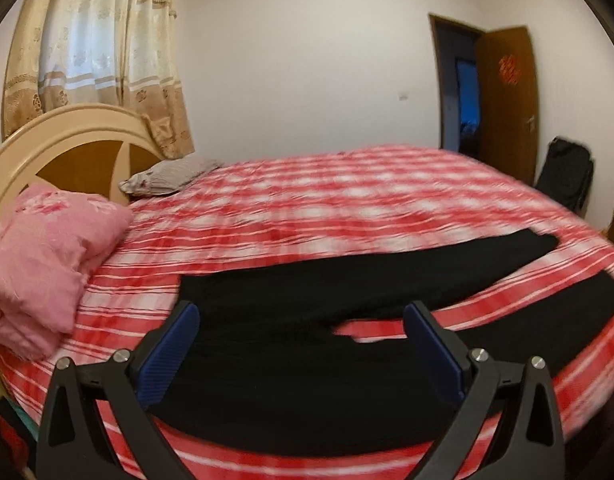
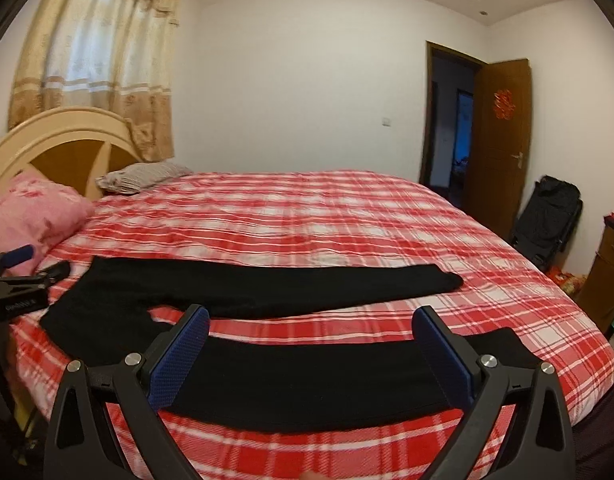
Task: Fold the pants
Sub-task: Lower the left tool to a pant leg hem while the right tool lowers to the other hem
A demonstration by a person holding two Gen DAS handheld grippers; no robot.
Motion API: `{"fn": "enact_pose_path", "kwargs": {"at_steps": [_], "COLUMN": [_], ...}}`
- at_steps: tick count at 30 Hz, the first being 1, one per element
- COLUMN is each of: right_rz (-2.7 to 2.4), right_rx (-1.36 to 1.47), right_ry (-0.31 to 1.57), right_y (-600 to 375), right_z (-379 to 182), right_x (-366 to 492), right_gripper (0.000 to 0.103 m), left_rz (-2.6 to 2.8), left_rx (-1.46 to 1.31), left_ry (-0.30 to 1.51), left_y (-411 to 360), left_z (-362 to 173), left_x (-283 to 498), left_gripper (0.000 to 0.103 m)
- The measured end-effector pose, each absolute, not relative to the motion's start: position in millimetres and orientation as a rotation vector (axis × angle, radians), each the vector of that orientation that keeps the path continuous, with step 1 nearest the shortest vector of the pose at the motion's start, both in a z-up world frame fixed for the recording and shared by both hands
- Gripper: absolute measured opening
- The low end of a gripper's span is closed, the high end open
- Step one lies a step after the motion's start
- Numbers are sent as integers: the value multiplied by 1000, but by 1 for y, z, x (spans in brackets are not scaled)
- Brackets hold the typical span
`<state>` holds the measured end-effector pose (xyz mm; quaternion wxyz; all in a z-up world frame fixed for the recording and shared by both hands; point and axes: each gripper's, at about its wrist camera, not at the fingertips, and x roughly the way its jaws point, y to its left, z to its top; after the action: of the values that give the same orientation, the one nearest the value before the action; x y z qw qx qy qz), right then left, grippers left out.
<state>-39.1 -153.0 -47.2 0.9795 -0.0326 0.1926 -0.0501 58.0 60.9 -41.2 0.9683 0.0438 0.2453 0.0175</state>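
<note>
Pants: black pants (image 2: 243, 288) are laid flat on the red plaid bed (image 2: 327, 216), near its front edge, with the two legs spread apart in a V and the waist toward the headboard (image 2: 67, 140).
Left tongs: the left tongs (image 1: 303, 344) are held wide open above the waist and crotch region; nothing is gripped.
Right tongs: the right tongs (image 2: 311, 348) are held wide open over the nearer leg, close to its cuff; nothing is gripped.
Step in hand: the approach before the first fold is judged to be under way; no fold is yet made.
Next move: the nearer leg is probably to be pinched at waist and cuff, then carried over onto the farther leg, edges aligned.
Bedding: a pink quilt (image 1: 47, 264) is bundled beside the headboard, clear of the pants.
</note>
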Motion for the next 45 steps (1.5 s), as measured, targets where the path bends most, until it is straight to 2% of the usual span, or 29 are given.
{"fn": "enact_pose_path", "kwargs": {"at_steps": [10,12,13,17,28,32,35,37,38,39,41,45], "right_rz": [-184,-145,-147,-159,-247,-268,-293,-310,-328,-339,-367,-404], "right_rx": [-42,-24,-11,4,41,70,96,110,120,129,156,176], "right_ry": [473,515,526,578,678,713,738,752,760,764,777,819], "right_y": [-225,-239,-249,-270,-319,-337,-355,-366,-377,-383,-402,-429], "right_z": [-36,-35,-34,-36,-59,-70,-78,-82,-85,-87,-91,-99], "right_x": [37,59,70,100,165,183,197,207,214,219,230,253], "right_gripper": [102,101,99,83,82,82,82,82,82,82,80,69], "left_rz": [190,186,182,129,26,-31,-36,-46,-61,-75,-86,-88], "left_rx": [37,24,22,15,-13,-42,-36,-57,-74,-94,-100,-72], "left_ry": [618,657,676,738,878,919,913,913,911,908,901,894], "left_y": [206,221,226,236,252,253,253,256,259,260,260,254], "left_z": [-73,-84,-89,-112,-153,-165,-165,-165,-164,-163,-162,-163], "left_x": [180,201,210,243,303,314,313,313,313,313,312,313], "left_gripper": [101,88,84,70,65,43,42,37,25,20,17,16]}}
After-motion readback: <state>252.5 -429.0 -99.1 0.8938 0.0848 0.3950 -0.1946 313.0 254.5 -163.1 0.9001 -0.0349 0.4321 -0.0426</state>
